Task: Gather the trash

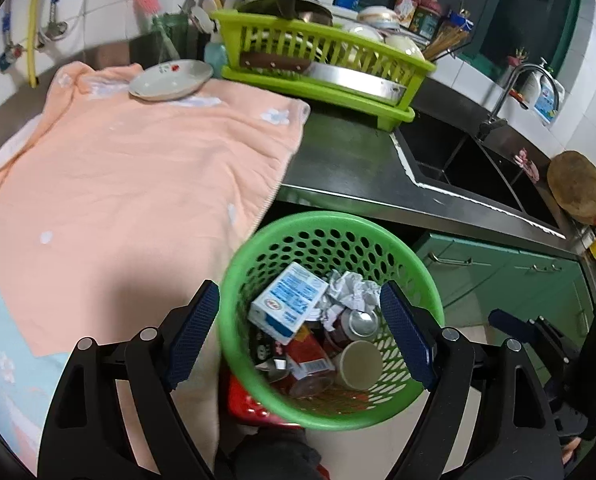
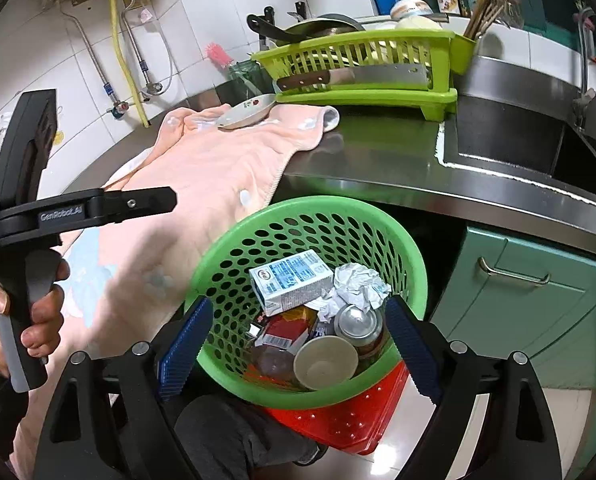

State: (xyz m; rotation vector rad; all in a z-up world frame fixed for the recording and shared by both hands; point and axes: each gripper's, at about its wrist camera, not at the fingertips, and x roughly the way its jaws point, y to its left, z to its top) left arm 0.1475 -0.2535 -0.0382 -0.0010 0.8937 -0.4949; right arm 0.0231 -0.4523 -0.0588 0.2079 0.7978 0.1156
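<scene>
Left gripper (image 1: 299, 332): jaws wide apart, nothing between the pads — it hangs over the bin.
Right gripper (image 2: 298, 344): jaws wide apart as well, empty, above the same bin; in the left wrist view one of its blue fingers (image 1: 501, 320) shows at about 4 o'clock.
Left hand (image 2: 22, 320): at 9 o'clock in the right wrist view, wrapped round the black handle.
Bin (image 1: 254, 248): green plastic basket with a holed wall, standing on the floor just in front of the steel counter (image 1: 345, 160).
Trash in the bin: a white and blue carton (image 1: 288, 306) on top, crumpled paper (image 1: 349, 292) touching it at its 3 o'clock, a can (image 1: 359, 322) and a paper cup (image 1: 359, 364) lower down, red packets (image 2: 286, 330) between.
Towel (image 1: 138, 168): peach cloth spread over the counter at 10 o'clock — a small plate (image 1: 170, 80) sits on its far end.
Dish rack (image 1: 321, 52): lime green, at 12 o'clock, a cleaver (image 2: 353, 76) lying along its front.
Sink (image 1: 469, 164): at 2 o'clock.
</scene>
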